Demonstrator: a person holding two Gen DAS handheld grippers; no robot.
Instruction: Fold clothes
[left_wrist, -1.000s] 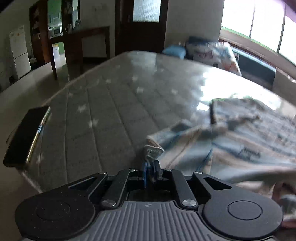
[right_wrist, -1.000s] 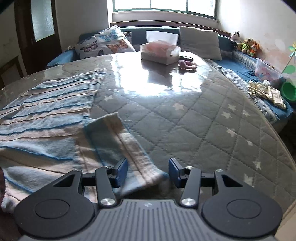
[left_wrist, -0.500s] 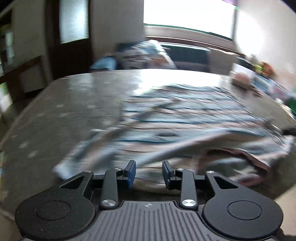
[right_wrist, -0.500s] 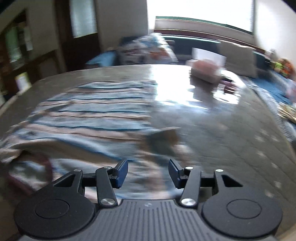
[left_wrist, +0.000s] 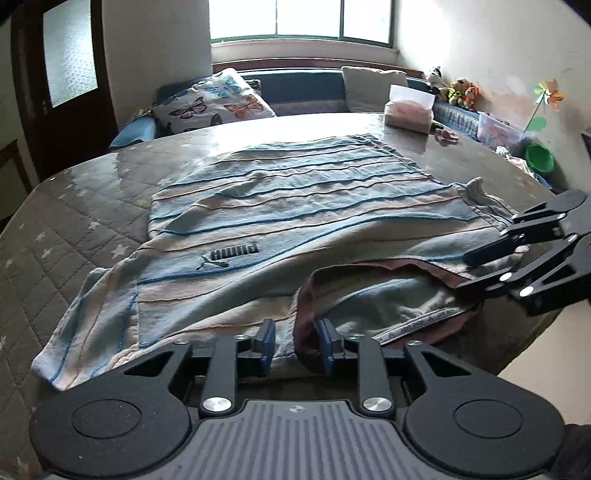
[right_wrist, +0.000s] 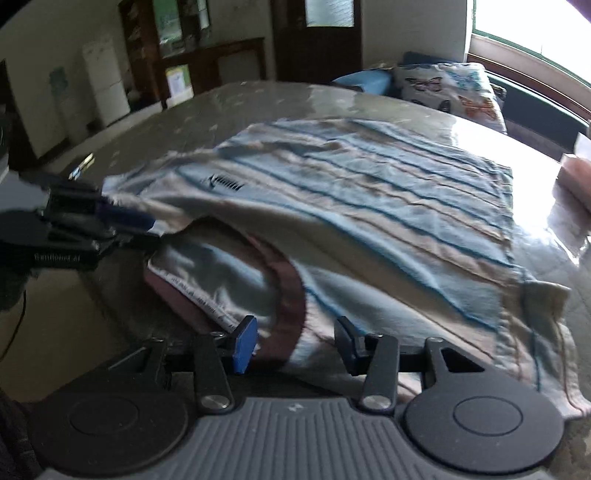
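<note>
One blue-and-beige striped knit shirt (left_wrist: 295, 206) spread flat across the near half of the grey quilted star-print tabletop (left_wrist: 74, 229), two claws at its collar end.

Left claw (left_wrist: 294, 341) parted, blue pads either side of the maroon ribbed neckband (left_wrist: 303, 314) at the near edge, gripping nothing. Right claw (right_wrist: 294, 341) likewise agape over the same neckband, empty; seen from the left view (left_wrist: 476, 271) reaching in from the right edge. Logo print (left_wrist: 229, 254) on the chest, one short sleeve (left_wrist: 85, 314) lying toward the near left corner. Toward the far right edge, one white tissue box (left_wrist: 408, 110) with pink contents, well apart from the shirt. Beyond the far edge, one butterfly-print pillow (left_wrist: 214, 105) and one plain grey cushion (left_wrist: 369, 83) on a bench.
</note>
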